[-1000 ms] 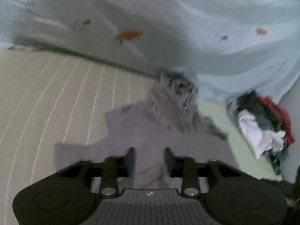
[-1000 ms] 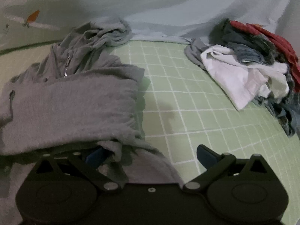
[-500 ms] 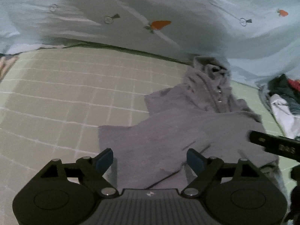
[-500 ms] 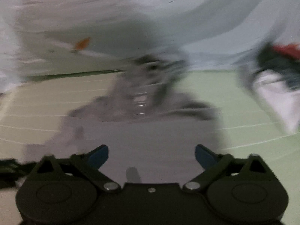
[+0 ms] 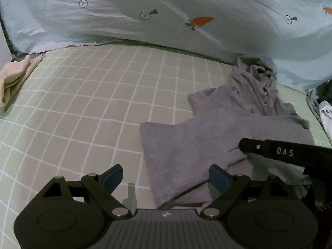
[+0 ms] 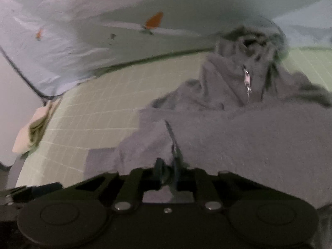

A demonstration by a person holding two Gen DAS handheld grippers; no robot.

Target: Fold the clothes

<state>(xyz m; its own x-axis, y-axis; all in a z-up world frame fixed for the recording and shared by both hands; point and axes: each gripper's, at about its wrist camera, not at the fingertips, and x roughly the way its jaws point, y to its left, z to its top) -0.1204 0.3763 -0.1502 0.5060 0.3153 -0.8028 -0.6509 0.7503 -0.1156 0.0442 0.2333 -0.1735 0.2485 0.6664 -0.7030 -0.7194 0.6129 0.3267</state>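
Note:
A grey zip-up hoodie (image 5: 224, 132) lies partly folded on the green checked bed sheet (image 5: 83, 108), its hood toward the back. My left gripper (image 5: 166, 178) is open and empty, low over the hoodie's near left edge. My right gripper (image 6: 167, 171) is shut on a fold of the grey hoodie (image 6: 238, 137) at its near left part. The right gripper's black body (image 5: 286, 151) shows at the right of the left wrist view, over the hoodie.
A light blue quilt with carrot prints (image 5: 186, 12) is bunched along the back of the bed. A cream cloth (image 5: 12, 78) lies at the bed's left edge. A pile of other clothes (image 5: 325, 108) sits at the far right.
My left gripper opened and let go of the hoodie, then drew back to the left. My right gripper swung left from the open sheet and closed on the hoodie.

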